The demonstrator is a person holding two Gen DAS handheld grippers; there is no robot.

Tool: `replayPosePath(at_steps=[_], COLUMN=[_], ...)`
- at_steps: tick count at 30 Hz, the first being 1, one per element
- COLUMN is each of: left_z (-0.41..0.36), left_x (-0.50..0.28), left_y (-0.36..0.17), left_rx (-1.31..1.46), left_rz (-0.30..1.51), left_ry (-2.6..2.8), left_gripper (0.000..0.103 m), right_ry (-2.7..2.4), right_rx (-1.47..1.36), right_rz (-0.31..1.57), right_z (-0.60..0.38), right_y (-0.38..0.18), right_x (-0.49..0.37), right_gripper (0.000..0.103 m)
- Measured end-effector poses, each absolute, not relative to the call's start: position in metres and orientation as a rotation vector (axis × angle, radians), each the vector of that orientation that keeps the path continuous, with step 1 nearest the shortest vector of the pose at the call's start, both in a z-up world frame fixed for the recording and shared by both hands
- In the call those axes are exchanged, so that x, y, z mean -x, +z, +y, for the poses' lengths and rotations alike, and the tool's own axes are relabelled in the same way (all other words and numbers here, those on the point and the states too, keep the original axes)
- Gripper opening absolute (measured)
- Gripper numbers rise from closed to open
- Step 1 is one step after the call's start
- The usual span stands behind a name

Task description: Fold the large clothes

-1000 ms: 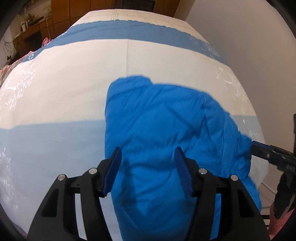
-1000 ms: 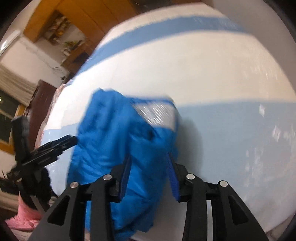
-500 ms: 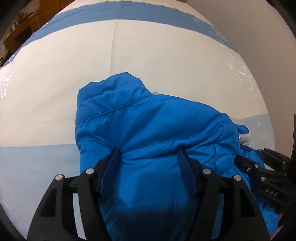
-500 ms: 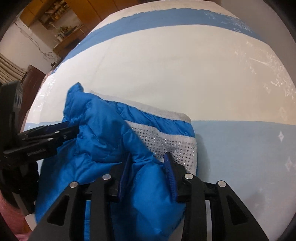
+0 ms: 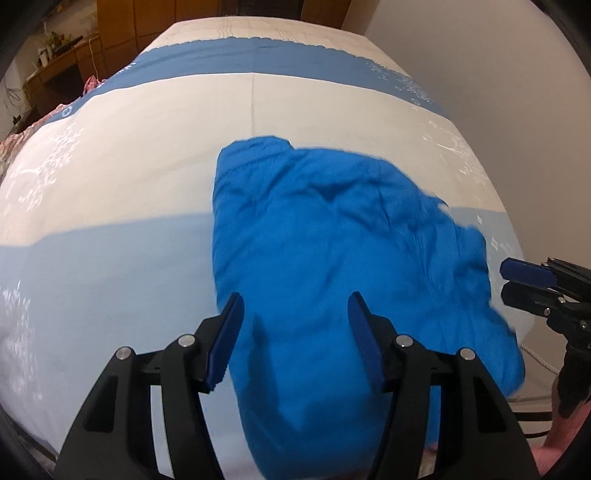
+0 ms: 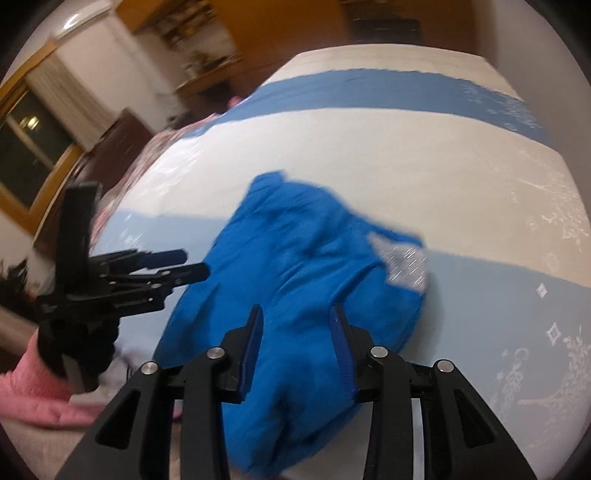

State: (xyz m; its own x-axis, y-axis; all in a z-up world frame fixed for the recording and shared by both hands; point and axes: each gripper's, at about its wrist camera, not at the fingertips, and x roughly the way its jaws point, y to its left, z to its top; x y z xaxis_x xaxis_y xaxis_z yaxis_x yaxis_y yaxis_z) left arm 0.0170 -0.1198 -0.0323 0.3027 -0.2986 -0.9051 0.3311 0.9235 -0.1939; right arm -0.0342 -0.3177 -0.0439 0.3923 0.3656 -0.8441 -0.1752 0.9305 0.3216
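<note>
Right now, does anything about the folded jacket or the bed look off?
Nothing damaged. The blue jacket lies bunched rather than squarely folded on the bedspread, and its near end hangs over the bed's edge. A silvery-white lining patch shows at one corner. Both grippers are open, holding nothing.

Home bedroom: bed w/ striped sheet, wood cabinets, curtained window.

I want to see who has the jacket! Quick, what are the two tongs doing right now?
Left tongs: open, holding nothing, above the blue jacket.
Right tongs: open, holding nothing, also above the jacket.
</note>
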Motion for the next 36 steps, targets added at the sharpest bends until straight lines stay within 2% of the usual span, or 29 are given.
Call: replayPosePath(at_steps=[8,13,19,26,36], left_z=[-0.099,-0.091,-0.089,-0.089,-0.095], left_x=[0.016,0.017,0.024,0.025,0.018], left_y=[-0.051,-0.068,-0.077,-0.081,-0.073], left_rx=[-0.004,0.043,0.010,0.002,-0.020], left_rz=[1.218,1.251,1.243,1.242,1.239], left_ry=[-0.383,-0.379,-0.360,-0.353,-0.369], left_gripper=[0.058,0.062,0.064,0.066,0.065], right_ry=[0.374,0.362,0.342,0.329,0.290], right_rx=[-0.074,-0.128,-0.180,-0.226,-0.254], right_rz=[1.225,1.299,1.302,1.304,1.277], right_z=[-0.301,-0.314,-0.316,-0.316,-0.321], right_y=[-0.071,-0.105,-0.125,-0.137,-0.121], right_x=[0.074,0.088,0.092,0.092,0.098], right_gripper=[0.033,0.033,0.032,0.032,0.034])
